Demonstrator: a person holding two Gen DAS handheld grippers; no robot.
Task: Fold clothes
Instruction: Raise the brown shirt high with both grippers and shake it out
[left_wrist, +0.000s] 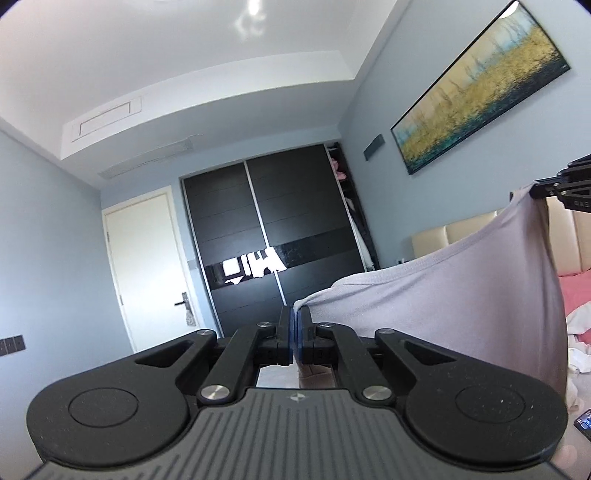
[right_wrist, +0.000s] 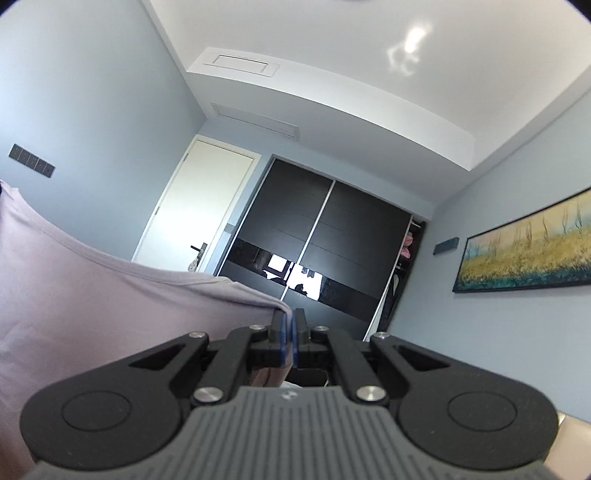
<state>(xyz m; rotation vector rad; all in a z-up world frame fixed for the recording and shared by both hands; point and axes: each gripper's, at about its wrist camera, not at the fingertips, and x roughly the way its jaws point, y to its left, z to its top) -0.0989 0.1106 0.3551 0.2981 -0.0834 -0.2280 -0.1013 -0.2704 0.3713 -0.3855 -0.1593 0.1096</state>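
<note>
Both wrist views tilt upward, sharing the dark wardrobe (left_wrist: 273, 236) (right_wrist: 325, 240) and ceiling.

Light: we see bright, even daylight | Glare: soft patch on ceiling (left_wrist: 255, 14), window reflected in wardrobe door (right_wrist: 295, 277) | Distortion: strong fisheye bending, dark corners | Focus: painting (left_wrist: 480, 88) slightly blurred near the edge

We saw a dark sliding wardrobe (left_wrist: 273, 236) on the far wall, with a white door (left_wrist: 147, 269) just beside it. A long framed painting (left_wrist: 484, 88) of golden reeds hung on the blue-grey wall above a beige padded headboard (left_wrist: 454, 236). A dark switch panel (right_wrist: 32, 161) sat on the opposite wall.
</note>
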